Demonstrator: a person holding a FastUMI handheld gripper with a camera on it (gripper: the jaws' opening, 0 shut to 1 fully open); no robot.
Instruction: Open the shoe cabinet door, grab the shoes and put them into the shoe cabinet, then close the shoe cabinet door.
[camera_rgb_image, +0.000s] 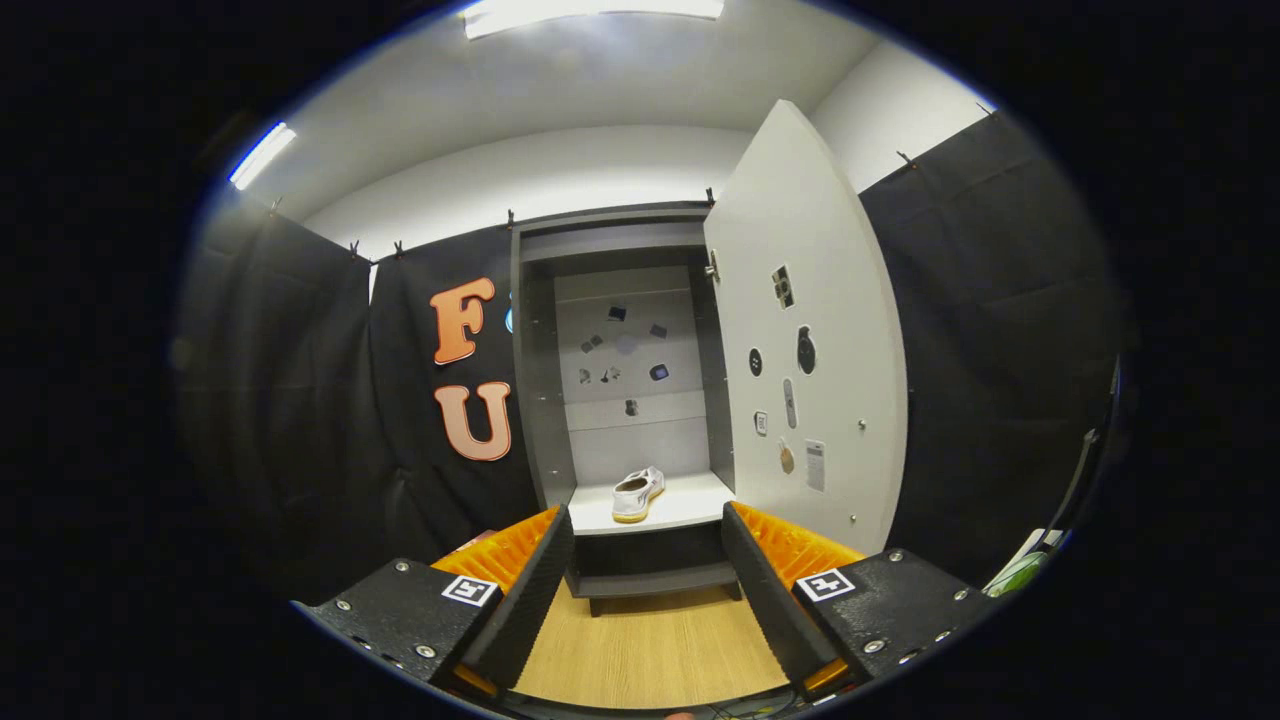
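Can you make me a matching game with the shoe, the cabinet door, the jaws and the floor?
Things:
1. shoe
2. cabinet door
3. gripper jaws
4. floor

States or places:
A. swung open, stickers on its inner face
B. light wood, under the cabinet
C. lying on the white shelf inside the cabinet
D. spread apart, holding nothing

Pairs: 1-C, 2-A, 3-D, 4-B
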